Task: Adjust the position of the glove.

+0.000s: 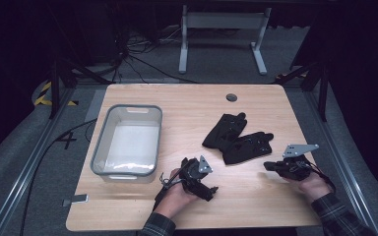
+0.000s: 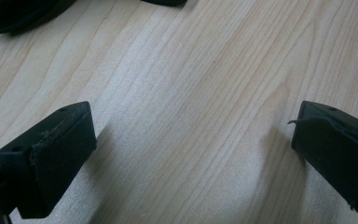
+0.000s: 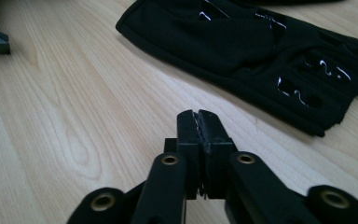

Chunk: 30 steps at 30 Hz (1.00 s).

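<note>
Progress: nothing yet moved, by judgement | 2 gloves [image 1: 236, 137] lay mid-tabletop [image 1: 256, 196]; bin [image 1: 100, 147] empty | left gripper [image 2: 193, 140] wide open, holding nothing | right gripper [image 3: 198, 116] closed, empty, near gloves.

— What sits between the left gripper [image 2: 193, 154]'s two black padded jaws?
— Bare pale wooden tabletop [image 2: 205, 93]; the jaws stand wide apart just above it.
— Anything beyond them?
— A dark, soft-edged black fabric thing [image 2: 14, 14], at the tabletop's far left corner.
</note>
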### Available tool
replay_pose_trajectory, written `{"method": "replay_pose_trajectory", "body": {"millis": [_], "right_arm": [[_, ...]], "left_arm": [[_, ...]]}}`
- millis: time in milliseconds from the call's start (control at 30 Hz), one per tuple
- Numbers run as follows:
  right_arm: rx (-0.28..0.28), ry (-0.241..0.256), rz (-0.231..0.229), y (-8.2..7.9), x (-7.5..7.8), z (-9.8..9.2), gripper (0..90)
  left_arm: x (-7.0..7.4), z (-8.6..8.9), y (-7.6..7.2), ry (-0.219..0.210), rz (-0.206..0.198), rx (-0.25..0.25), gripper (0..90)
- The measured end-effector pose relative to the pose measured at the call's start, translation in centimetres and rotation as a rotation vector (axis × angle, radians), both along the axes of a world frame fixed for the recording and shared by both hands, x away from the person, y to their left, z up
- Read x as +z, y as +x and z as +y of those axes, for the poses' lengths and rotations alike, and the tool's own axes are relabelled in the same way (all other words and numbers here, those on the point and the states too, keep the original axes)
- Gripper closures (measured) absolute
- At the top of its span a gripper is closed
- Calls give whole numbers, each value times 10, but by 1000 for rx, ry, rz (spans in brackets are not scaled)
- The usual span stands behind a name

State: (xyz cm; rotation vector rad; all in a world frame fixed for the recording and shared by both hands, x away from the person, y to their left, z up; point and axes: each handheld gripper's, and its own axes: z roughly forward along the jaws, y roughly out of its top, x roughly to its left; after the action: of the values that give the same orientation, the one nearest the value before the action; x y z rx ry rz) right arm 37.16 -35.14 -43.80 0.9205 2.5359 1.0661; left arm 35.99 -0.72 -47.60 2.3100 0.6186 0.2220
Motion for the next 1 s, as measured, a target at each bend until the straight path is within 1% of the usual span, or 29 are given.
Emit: {"method": "replay_pose_trajectory", "body": {"millis": [133, 267, 333, 533, 933, 1000], "right_arm": [[19, 6, -1, 7, 1, 8, 900], [25, 6, -5, 11, 2, 14, 899], [32, 15, -9, 15, 1, 18, 900], [46, 10, -14, 25, 0, 28, 900], [68, 19, -18, 42, -6, 47, 899], [70, -5, -16, 46, -10, 51, 900]], "left_arm": [[0, 0, 0, 0, 0, 0, 0], [0, 0, 0, 0, 0, 0, 0], [0, 0, 0, 0, 0, 0, 0], [0, 0, 0, 0, 0, 0, 0], [0, 0, 0, 0, 0, 0, 1], [0, 0, 0, 0, 0, 1, 1]]}}
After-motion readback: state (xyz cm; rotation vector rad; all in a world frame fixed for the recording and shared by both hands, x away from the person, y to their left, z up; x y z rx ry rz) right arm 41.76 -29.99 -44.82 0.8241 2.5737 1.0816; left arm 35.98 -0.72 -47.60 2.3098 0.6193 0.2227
